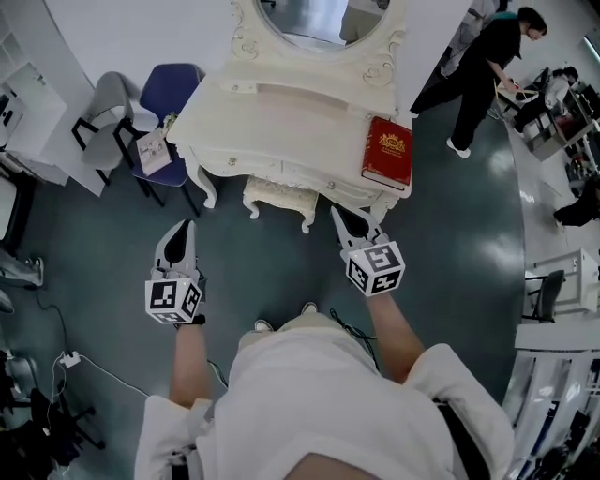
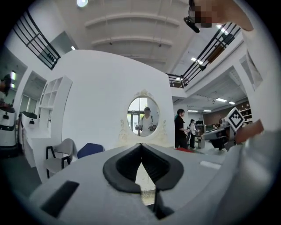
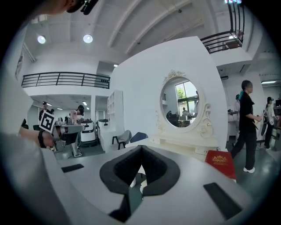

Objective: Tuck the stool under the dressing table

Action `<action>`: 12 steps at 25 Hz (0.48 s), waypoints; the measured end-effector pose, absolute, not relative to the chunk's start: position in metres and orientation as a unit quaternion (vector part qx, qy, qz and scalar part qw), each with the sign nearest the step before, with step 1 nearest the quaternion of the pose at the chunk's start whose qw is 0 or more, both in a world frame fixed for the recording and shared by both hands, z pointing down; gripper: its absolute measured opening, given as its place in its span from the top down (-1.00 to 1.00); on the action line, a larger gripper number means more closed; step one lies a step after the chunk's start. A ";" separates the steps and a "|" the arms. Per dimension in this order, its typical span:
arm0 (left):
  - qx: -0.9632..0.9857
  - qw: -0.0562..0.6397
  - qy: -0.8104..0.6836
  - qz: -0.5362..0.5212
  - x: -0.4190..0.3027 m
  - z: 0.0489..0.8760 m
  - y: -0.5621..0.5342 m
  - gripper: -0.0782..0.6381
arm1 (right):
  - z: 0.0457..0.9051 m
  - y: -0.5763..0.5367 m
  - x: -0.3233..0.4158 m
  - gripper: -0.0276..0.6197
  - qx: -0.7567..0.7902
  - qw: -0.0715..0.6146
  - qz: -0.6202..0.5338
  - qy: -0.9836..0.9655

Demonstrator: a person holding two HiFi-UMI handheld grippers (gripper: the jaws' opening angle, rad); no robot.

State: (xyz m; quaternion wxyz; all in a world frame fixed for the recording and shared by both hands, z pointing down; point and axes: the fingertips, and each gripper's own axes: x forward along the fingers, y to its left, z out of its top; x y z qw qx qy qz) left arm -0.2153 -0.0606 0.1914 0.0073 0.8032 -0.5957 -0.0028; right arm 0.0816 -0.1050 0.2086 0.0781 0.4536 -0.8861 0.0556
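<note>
The cream dressing table (image 1: 234, 112) with its oval mirror (image 1: 314, 19) stands straight ahead of me. Beneath it sits the cream stool (image 1: 278, 195), pushed in so that only its front edge and two legs show. My left gripper (image 1: 187, 224) is held above the floor, left of the stool, shut with nothing in it. Just right of the stool's front, my right gripper (image 1: 335, 211) is also shut and empty. Neither touches the stool. The left gripper view shows the shut jaws of my left gripper (image 2: 141, 145) pointing at the mirror (image 2: 143, 116). In the right gripper view, my right gripper (image 3: 140, 147) faces the table (image 3: 184, 143).
A red book (image 1: 387, 152) lies on the table's right end. A grey chair (image 1: 103, 108) and a blue chair (image 1: 169, 94) stand left of the table. A person in black (image 1: 483, 66) stands at the back right by desks (image 1: 553, 112). A power strip (image 1: 70, 358) lies on the floor at left.
</note>
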 end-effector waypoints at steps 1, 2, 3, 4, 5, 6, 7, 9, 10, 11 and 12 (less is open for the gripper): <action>0.802 -0.002 -0.598 -0.013 -0.218 0.179 -0.057 0.74 | 0.202 -0.103 0.083 0.91 0.452 0.072 0.052 -0.887; 0.800 -0.012 -0.599 -0.023 -0.221 0.168 -0.053 0.74 | 0.194 -0.101 0.085 0.91 0.451 0.066 0.048 -0.889; 0.799 -0.021 -0.600 -0.031 -0.223 0.157 -0.050 0.74 | 0.186 -0.100 0.087 0.91 0.451 0.059 0.043 -0.890; 0.798 -0.028 -0.601 -0.038 -0.224 0.147 -0.047 0.74 | 0.178 -0.098 0.089 0.91 0.451 0.051 0.039 -0.890; 0.797 -0.036 -0.601 -0.044 -0.225 0.139 -0.043 0.74 | 0.169 -0.096 0.092 0.91 0.451 0.044 0.036 -0.891; 0.796 -0.044 -0.601 -0.047 -0.225 0.131 -0.040 0.74 | 0.160 -0.094 0.094 0.91 0.452 0.037 0.032 -0.891; 0.795 -0.051 -0.603 -0.048 -0.227 0.125 -0.036 0.74 | 0.151 -0.092 0.096 0.91 0.452 0.031 0.028 -0.891; 0.789 -0.060 -0.610 -0.052 -0.232 0.113 -0.028 0.74 | 0.135 -0.090 0.099 0.91 0.452 0.019 0.019 -0.892; 0.785 -0.061 -0.614 -0.057 -0.236 0.109 -0.024 0.74 | 0.127 -0.088 0.100 0.91 0.453 0.013 0.015 -0.891; 0.781 -0.062 -0.618 -0.061 -0.240 0.107 -0.020 0.74 | 0.121 -0.087 0.103 0.91 0.455 0.006 0.012 -0.890; 0.778 -0.064 -0.622 -0.063 -0.243 0.104 -0.016 0.74 | 0.115 -0.085 0.105 0.91 0.458 -0.001 0.011 -0.889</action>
